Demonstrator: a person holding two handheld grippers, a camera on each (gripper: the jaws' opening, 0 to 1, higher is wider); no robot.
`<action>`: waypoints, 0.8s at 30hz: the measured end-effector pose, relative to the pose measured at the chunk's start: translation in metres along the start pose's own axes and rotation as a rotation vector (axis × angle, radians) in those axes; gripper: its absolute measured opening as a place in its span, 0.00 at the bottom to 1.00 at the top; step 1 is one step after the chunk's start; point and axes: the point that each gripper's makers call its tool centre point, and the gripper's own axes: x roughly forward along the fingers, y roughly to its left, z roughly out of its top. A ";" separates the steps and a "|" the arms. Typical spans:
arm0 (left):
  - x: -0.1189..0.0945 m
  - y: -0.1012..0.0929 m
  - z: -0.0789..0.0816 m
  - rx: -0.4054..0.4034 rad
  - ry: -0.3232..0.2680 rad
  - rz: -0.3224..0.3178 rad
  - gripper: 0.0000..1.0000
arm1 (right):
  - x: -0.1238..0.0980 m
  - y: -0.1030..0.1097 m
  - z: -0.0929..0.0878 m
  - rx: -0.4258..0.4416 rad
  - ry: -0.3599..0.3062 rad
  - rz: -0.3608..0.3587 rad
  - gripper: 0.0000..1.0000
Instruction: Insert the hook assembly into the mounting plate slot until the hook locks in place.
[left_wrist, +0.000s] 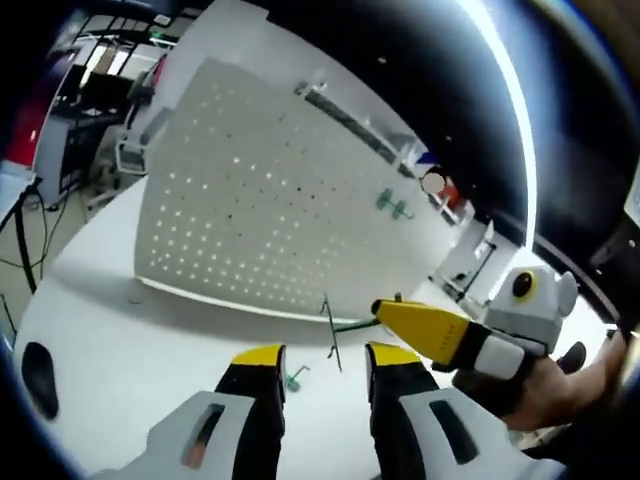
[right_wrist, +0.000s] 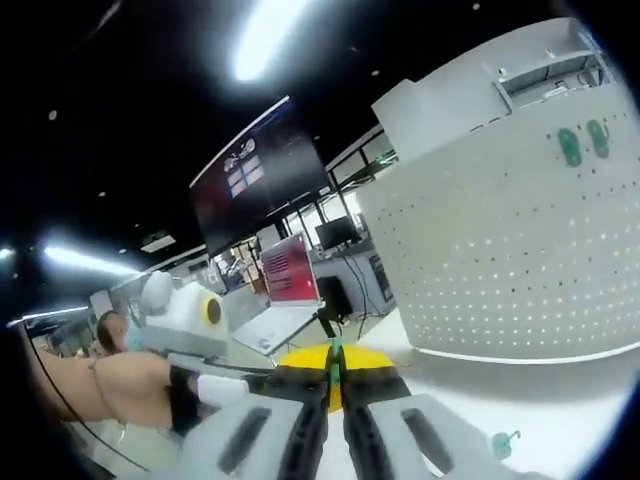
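Right now my right gripper (right_wrist: 335, 385) has its fingers pinched on the thin wire hook assembly (left_wrist: 333, 335), low before the white perforated mounting plate (left_wrist: 270, 200); my left gripper (left_wrist: 322, 375) hangs apart, empty. Slick wire could, I think, twist and miss a slot; a green hook (right_wrist: 503, 441) lies on the glossy counter (left_wrist: 120, 360)

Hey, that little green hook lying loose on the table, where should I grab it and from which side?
Probably by its straight shank, not the curled end, coming down from above: the green hook lies flat on the white table, leaving no room underneath. The open left gripper sits nearest it; the right gripper is shut on a wire hook.
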 end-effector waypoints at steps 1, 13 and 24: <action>0.000 0.000 0.001 -0.008 -0.006 -0.001 0.26 | 0.001 0.001 0.000 -0.002 -0.001 0.002 0.00; -0.003 0.001 0.001 -0.059 -0.028 -0.017 0.04 | 0.003 0.013 -0.005 -0.042 -0.002 0.014 0.00; -0.005 0.001 0.004 -0.035 -0.041 -0.002 0.01 | 0.001 0.014 -0.004 -0.058 0.044 0.021 0.01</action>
